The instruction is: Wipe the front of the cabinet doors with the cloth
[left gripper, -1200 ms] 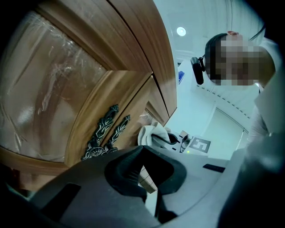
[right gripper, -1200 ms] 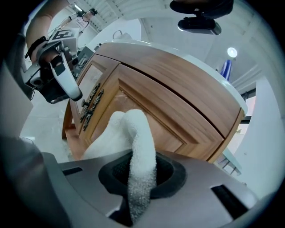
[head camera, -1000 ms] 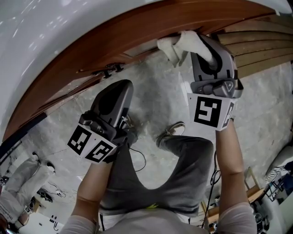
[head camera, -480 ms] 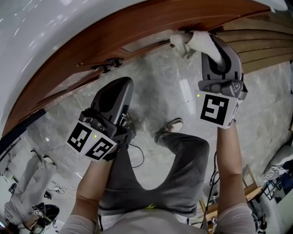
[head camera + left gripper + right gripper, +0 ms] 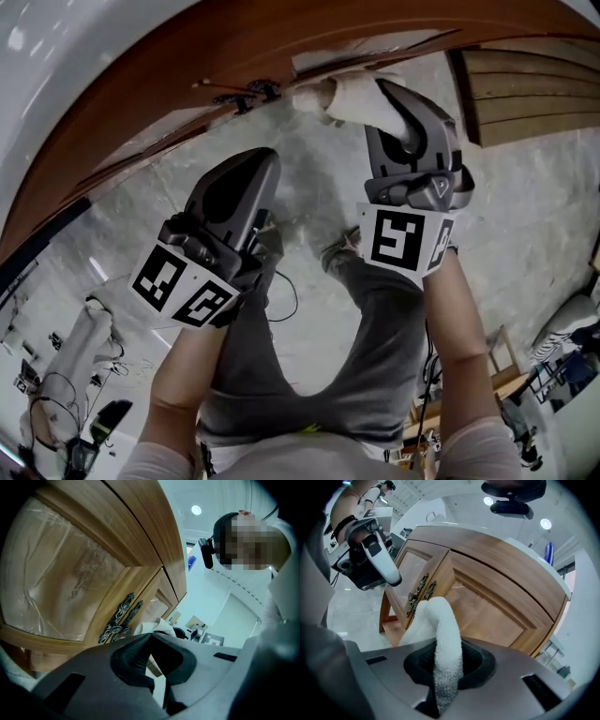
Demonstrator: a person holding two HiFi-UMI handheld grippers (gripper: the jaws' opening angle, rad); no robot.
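The wooden cabinet doors (image 5: 281, 37) curve across the top of the head view, with dark ornate handles (image 5: 253, 91) where they meet. A white cloth (image 5: 337, 94) is pressed against the door just right of the handles, and my right gripper (image 5: 380, 98) is shut on it. In the right gripper view the cloth (image 5: 440, 630) rises out of the jaws toward the door panel (image 5: 492, 611) beside the handles (image 5: 419, 592). My left gripper (image 5: 258, 169) hangs lower left, shut and empty, off the doors. From the left gripper view the handles (image 5: 119, 620) and cloth (image 5: 152, 626) show ahead.
Grey marbled floor (image 5: 525, 216) lies below the cabinet. The person's grey trouser leg (image 5: 375, 319) and shoe (image 5: 339, 251) stand under the grippers. Slatted wood (image 5: 525, 94) lies to the right. Cables and gear (image 5: 56, 412) sit at the lower left.
The right gripper has carried the cloth left along the door, from well right of the handles to right beside them. The left gripper has barely moved.
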